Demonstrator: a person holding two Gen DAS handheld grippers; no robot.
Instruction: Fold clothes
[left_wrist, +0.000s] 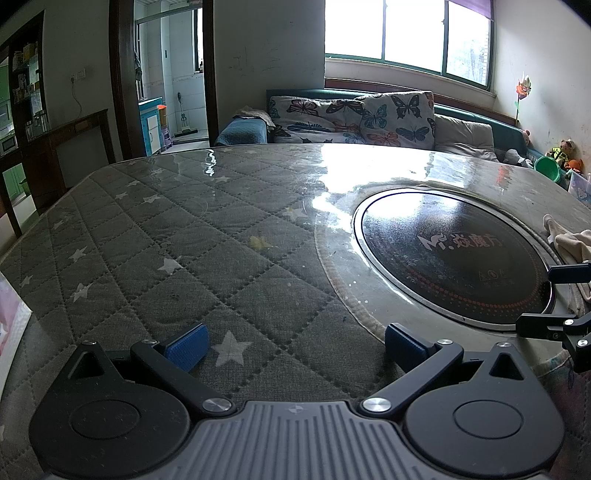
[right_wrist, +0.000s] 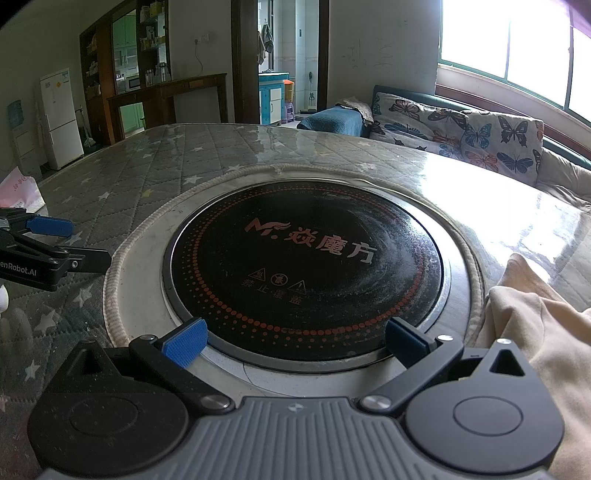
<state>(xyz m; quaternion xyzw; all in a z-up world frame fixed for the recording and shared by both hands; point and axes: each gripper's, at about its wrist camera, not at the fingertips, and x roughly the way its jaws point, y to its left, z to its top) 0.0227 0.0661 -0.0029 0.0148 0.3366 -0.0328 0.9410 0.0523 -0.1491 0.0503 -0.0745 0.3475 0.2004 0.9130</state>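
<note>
A cream-coloured garment lies crumpled on the right side of the table, just right of my right gripper; its edge also shows in the left wrist view as the cream garment at far right. My right gripper is open over the near rim of the round black cooktop, nothing between its blue pads. My left gripper is open above the quilted star-patterned table cover, holding nothing. Each gripper shows in the other's view: the right gripper at the right edge, the left gripper at the left edge.
The black cooktop is set into the table under a glossy clear sheet. A pink bag stands at the table's left edge. A sofa with a butterfly-print blanket runs behind the table under the window. A white fridge stands far left.
</note>
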